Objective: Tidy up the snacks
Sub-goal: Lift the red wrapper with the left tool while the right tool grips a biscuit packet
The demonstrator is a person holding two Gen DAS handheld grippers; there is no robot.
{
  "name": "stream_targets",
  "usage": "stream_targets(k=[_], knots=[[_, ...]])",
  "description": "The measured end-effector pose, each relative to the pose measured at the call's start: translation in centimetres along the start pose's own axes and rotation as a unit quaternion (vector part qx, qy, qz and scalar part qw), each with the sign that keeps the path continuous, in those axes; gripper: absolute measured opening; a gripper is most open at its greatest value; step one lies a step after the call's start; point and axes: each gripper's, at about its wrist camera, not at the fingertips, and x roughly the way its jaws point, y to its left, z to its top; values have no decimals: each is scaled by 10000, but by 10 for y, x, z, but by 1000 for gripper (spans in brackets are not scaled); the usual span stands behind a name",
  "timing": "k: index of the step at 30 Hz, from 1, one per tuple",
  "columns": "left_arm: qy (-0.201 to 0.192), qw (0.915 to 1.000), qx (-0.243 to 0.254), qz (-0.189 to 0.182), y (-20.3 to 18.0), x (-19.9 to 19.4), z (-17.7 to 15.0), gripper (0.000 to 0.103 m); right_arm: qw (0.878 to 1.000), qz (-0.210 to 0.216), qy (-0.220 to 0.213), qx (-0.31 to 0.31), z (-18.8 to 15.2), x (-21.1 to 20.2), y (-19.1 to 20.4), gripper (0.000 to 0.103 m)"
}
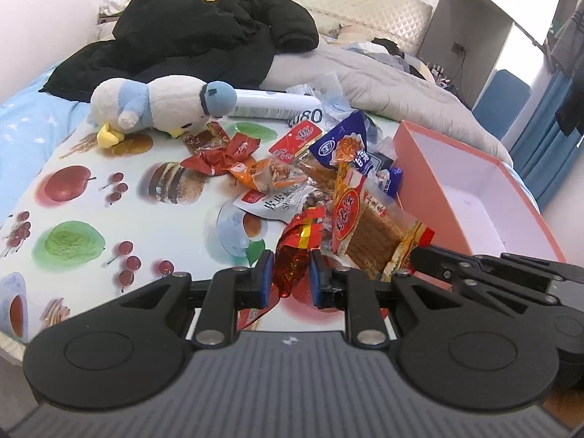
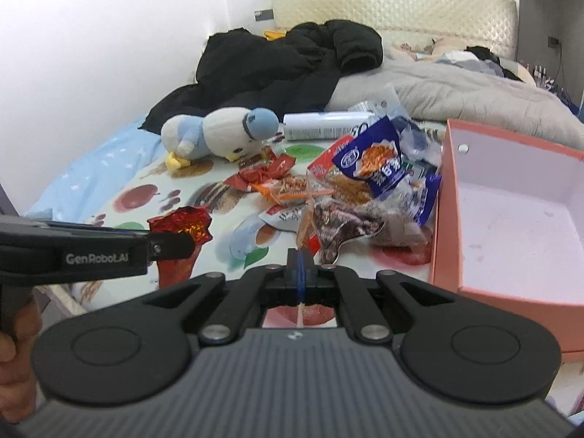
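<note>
My left gripper (image 1: pixel 291 277) is shut on a crinkled red foil snack packet (image 1: pixel 296 255), lifted above the fruit-print cloth (image 1: pixel 91 219). In the right wrist view the same left gripper (image 2: pixel 175 244) comes in from the left with the red foil packet (image 2: pixel 182 224). My right gripper (image 2: pixel 300 260) is shut on the edge of a flat orange packet (image 2: pixel 304 221), seen edge-on. In the left wrist view the right gripper (image 1: pixel 419 255) holds that orange packet (image 1: pixel 368 230) of brown strips upright. A pile of snack packets (image 1: pixel 288 171) lies beyond. An open pink box (image 2: pixel 443 219) stands to the right, empty.
A blue-and-white plush toy (image 1: pixel 160 106) and a white cylinder (image 1: pixel 277 106) lie behind the pile on the bed. A black jacket (image 1: pixel 189 36) and a grey blanket (image 1: pixel 394 84) are farther back. A hand (image 2: pixel 14 346) holds the left gripper's handle.
</note>
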Motion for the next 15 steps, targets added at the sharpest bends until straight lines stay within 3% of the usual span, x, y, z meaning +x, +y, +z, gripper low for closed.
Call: stream_targets(k=[15], knots=[[-285, 9990, 288, -206, -50, -29, 32, 24, 9980, -198, -561, 203, 22, -51, -22, 3]])
